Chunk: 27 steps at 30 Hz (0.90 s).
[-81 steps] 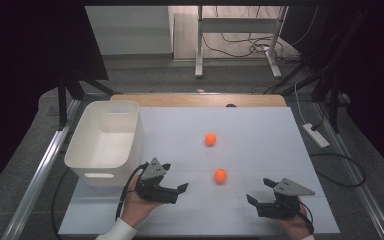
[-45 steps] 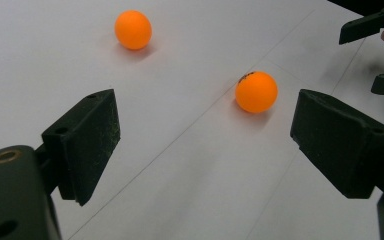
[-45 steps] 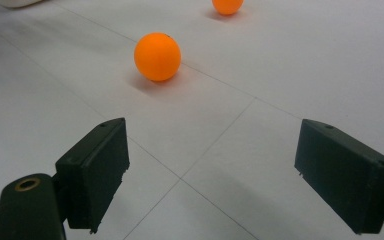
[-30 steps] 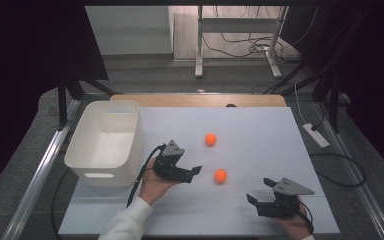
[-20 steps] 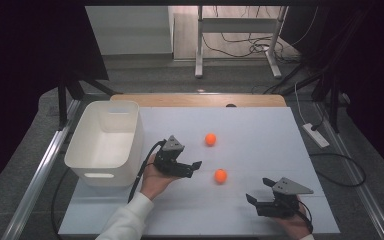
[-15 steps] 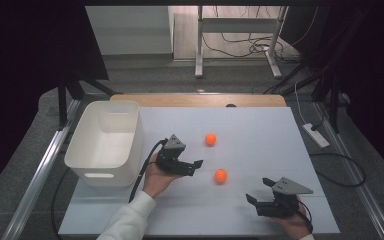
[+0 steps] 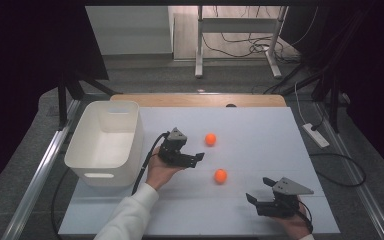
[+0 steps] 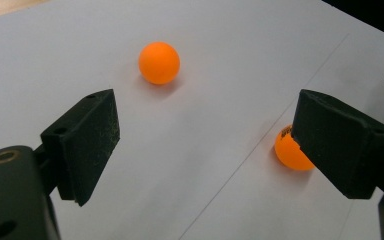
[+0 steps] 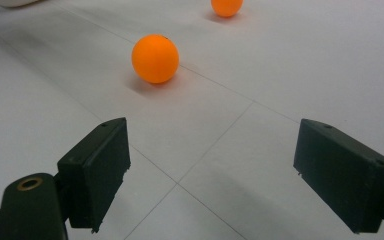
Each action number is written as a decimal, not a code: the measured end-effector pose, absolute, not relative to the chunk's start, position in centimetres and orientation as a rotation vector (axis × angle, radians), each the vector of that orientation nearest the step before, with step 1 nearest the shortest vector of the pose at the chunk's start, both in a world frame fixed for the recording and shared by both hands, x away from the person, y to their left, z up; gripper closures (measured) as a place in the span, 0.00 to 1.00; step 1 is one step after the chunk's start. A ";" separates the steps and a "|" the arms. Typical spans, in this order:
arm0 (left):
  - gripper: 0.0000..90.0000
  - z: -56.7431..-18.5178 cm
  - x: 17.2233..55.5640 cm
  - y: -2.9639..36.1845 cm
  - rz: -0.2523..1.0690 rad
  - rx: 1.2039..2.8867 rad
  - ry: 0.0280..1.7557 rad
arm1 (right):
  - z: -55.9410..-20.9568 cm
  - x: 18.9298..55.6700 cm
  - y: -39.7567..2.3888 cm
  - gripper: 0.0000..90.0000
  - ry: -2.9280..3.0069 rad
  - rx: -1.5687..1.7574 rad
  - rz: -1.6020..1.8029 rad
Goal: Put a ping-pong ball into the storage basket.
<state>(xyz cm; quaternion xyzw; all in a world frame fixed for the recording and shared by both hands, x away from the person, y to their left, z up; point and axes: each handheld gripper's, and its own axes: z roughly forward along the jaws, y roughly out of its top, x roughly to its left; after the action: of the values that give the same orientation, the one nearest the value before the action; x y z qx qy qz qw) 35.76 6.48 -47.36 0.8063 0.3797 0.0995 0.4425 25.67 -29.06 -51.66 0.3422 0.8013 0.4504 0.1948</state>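
Two orange balls lie on the white tabletop: a far ball [image 7: 210,139] [image 8: 159,62] [image 9: 226,6] and a near ball [image 7: 220,175] [image 9: 155,58]. My left gripper [image 7: 196,160] is held just above the table left of both balls, pointing right, open and empty. In the left gripper view [image 8: 207,125] the far ball sits ahead to the left, and the near ball [image 8: 291,152] is partly hidden behind the right-hand jaw. My right gripper [image 7: 258,190] [image 9: 212,145] rests near the front right, open and empty, and points at the near ball.
A white plastic bin [image 7: 100,175] stands at the table's left, close beside the left hand. A wooden strip [image 7: 195,100] runs along the far edge. A power strip [image 7: 316,135] lies on the floor to the right.
The left gripper has risen from the table's front and moved forward and right toward the balls, then nearly held still. The right gripper and both balls have not moved.
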 end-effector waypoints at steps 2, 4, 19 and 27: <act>0.14 -47.2 36.0 6.4 0.253 2.000 0.943 | -51.7 25.6 -29.1 0.16 2.247 0.957 1.261; 0.14 -47.1 36.1 6.3 0.255 2.001 0.940 | -51.7 25.6 -29.1 0.16 2.247 0.957 1.261; 0.14 -46.8 37.6 5.5 0.289 2.023 0.949 | -51.6 25.8 -29.1 0.16 2.240 0.959 1.268; 0.14 -47.1 38.6 5.2 0.284 2.025 0.951 | -51.7 25.8 -28.9 0.16 2.245 0.959 1.261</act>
<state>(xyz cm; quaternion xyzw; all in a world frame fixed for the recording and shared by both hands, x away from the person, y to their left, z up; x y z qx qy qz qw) 38.62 5.16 -47.06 0.8111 0.3810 0.1137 0.4289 25.85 -28.93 -51.65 0.3423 0.8012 0.4500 0.1957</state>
